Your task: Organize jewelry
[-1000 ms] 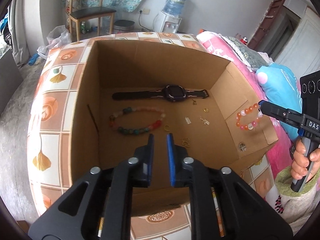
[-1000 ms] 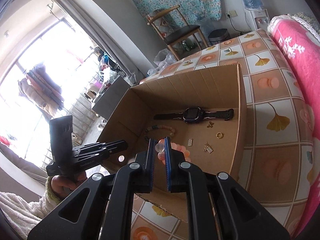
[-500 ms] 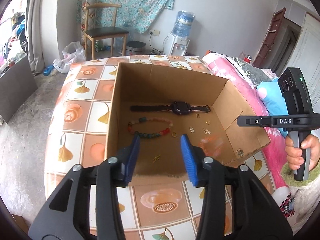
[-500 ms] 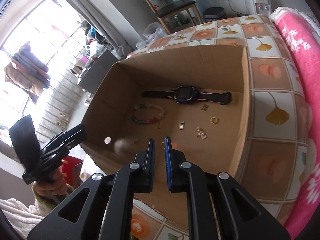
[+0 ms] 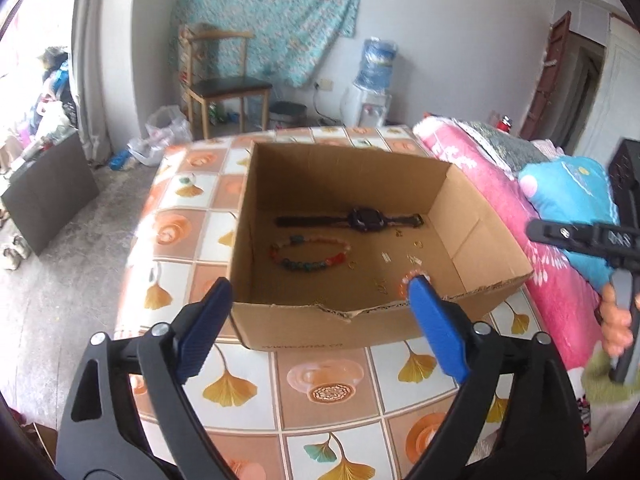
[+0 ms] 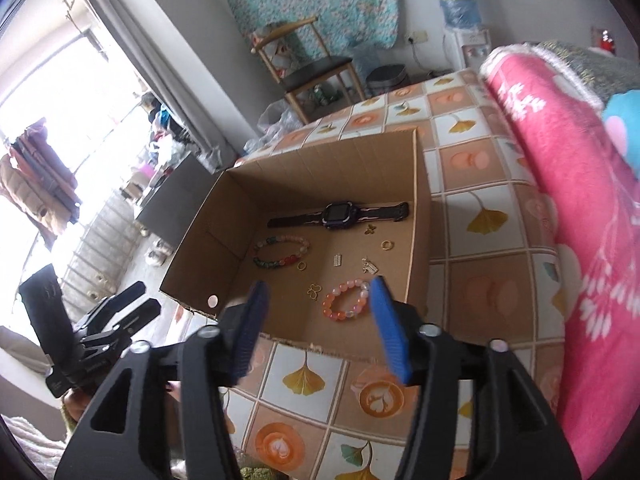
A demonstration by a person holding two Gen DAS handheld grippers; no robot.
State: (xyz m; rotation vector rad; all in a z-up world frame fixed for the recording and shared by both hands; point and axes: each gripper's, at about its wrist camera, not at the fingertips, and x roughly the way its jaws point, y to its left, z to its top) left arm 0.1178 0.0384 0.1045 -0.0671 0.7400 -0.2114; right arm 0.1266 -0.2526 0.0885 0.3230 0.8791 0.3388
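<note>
An open cardboard box [image 5: 348, 322] [image 6: 421, 216] holds a black watch [image 5: 366, 219] [image 6: 340, 213], a multicolour bead bracelet [image 5: 308, 266] [image 6: 276, 263], an orange-pink bead bracelet [image 6: 339, 315] and small gold charms [image 6: 386, 245]. My left gripper [image 5: 320, 284] hovers before the box's near wall, jaws opening, nothing between them. Its right finger hides part of the orange-pink bracelet [image 5: 402, 286]. My right gripper [image 6: 319, 284] hangs above the box's near edge, jaws opening, with the orange-pink bracelet lying free on the box floor below. Each gripper shows at the edge of the other's view [image 5: 536, 230] [image 6: 146, 298].
The box sits on a table with a tiled ginkgo-leaf cloth [image 5: 320, 392]. A bed with a pink blanket [image 6: 560, 200] borders the table's right side. A wooden chair [image 5: 224, 84] and a water dispenser [image 5: 370, 104] stand at the far wall. A person's hand [image 5: 616, 320] holds the right gripper's handle.
Both grippers have drawn back and up from the box and spread their jaws. The orange-pink bracelet left the right gripper and now lies on the box floor.
</note>
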